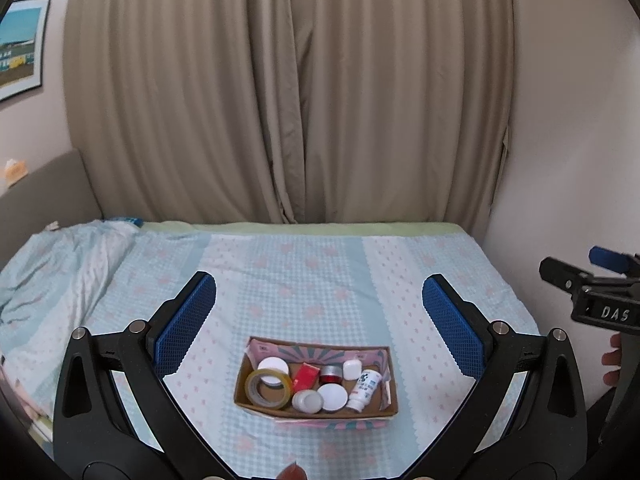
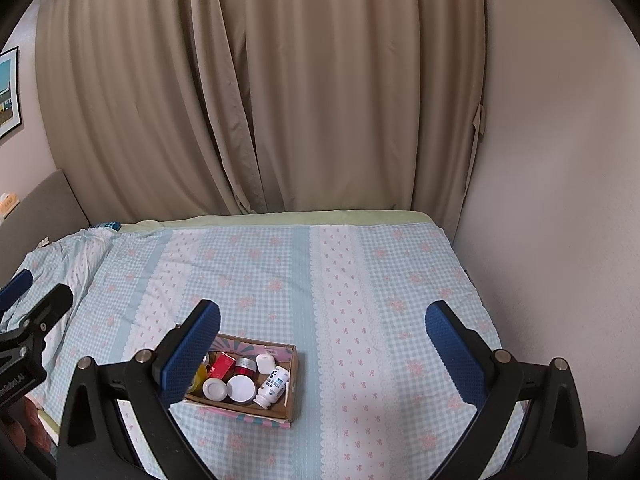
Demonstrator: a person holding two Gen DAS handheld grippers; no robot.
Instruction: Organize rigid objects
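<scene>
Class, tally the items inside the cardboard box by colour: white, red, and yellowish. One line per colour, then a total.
Contents of the cardboard box:
White: 5 (two round lids, jar, small case, bottle)
Red: 2 (red box, red jar)
Yellowish: 1 (tape roll)
Total: 8

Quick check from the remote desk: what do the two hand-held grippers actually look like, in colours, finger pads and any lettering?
Both match: the left hand-held gripper and right hand-held gripper have black plastic frames with silver pivot bolts and blue textured finger pads. White lettering "DAS" marks the right one's body in the left wrist view. No cables or sleeves are visible.
</scene>
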